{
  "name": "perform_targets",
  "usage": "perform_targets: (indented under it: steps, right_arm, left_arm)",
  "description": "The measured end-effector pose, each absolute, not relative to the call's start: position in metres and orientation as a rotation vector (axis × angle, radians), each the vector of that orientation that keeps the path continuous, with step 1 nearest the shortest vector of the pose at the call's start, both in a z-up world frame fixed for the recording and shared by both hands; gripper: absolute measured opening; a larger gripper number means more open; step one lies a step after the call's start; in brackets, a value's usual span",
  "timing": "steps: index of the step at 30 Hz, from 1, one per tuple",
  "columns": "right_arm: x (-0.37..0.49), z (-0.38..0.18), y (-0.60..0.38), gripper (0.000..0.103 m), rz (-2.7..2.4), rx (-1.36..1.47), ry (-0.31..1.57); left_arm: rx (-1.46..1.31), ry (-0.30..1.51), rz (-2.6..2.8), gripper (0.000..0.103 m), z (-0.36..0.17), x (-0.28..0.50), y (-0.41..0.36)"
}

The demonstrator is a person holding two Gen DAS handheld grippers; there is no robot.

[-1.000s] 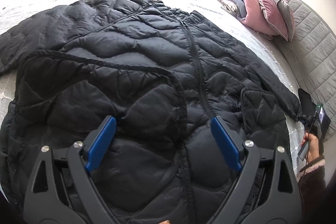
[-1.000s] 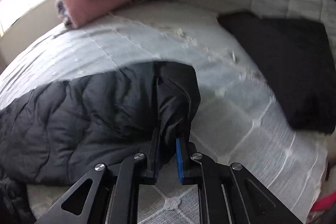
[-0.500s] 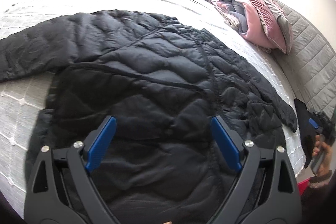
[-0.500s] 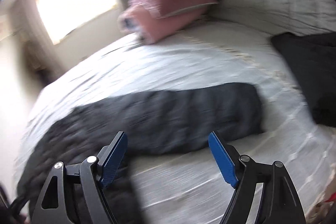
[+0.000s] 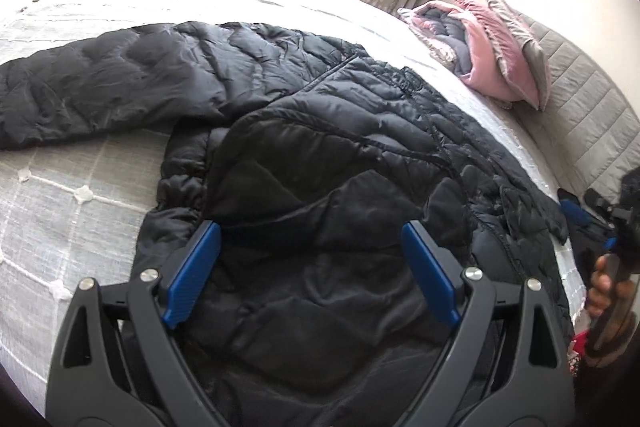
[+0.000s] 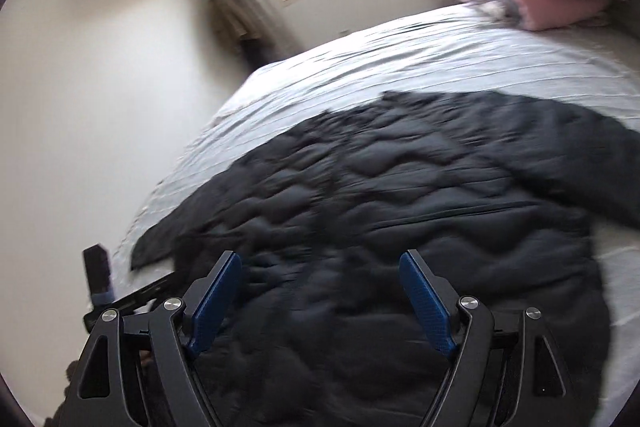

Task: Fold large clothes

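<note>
- Both my tools are empty rn: left hand-held gripper (image 5: pixel 311 269) has jaws spread wide over the jacket (image 5: pixel 340 155), nothing between them; right hand-held gripper (image 6: pixel 322 297) likewise gaping above it, nothing pinched.
- Jacket lies spread on the bed (image 5: pixel 72 211), zipper side up. One sleeve (image 5: pixel 100 87) is stretched out away from the pillows (image 5: pixel 492 63); the other sleeve (image 5: pixel 516 195) lies along the jacket's edge on the pillow side.
- Hem area nearest my left tool is bunched and partly turned over, smooth dark lining showing.
- Risks, imo:
- Shell is slick and puffy. A shallow pinch could grab only the top layer, so the front panel peels off the back and the fold goes crooked.
- Trapped air in the quilting will prob make any fold spring back unless pressed flat.
- Long sleeve lies well out from the body. If the body is folded first, it may drag and twist.
- Right view is motion-blurred, so I can't judge jaw-to-fabric gap well; closing now could miss or snag the zipper (image 6: pixel 460 217).
- Jacket hem sits near the bed edge, so it could slide off w/ a hard tug.
- Materials: black quilted nylon-like shell w/ wavy stitched channels, soft and lumpy. Bedspread is pale woven w/ a tufted grid; pillows are pink and grey plush against a padded grey headboard (image 5: pixel 580 123).
</note>
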State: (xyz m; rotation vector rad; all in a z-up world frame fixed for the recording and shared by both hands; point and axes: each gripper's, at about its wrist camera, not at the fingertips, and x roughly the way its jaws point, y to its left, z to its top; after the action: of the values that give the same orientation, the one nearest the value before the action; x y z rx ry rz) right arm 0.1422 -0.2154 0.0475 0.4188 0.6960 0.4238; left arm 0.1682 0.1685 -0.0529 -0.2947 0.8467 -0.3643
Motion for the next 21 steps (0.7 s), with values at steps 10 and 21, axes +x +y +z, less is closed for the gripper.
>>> perform_targets:
  steps: [10,21]
  right_arm:
    - [0.198,-0.008,-0.141,0.079,0.592,0.516,0.820]
    - [0.204,-0.015,-0.128,0.029,0.697,0.560,0.847]
  left_arm:
    - [-0.273,0.813,-0.388,0.083,-0.054,0.195,0.169]
    - [-0.432,0.829,-0.426,0.063,-0.061,0.208,0.196]
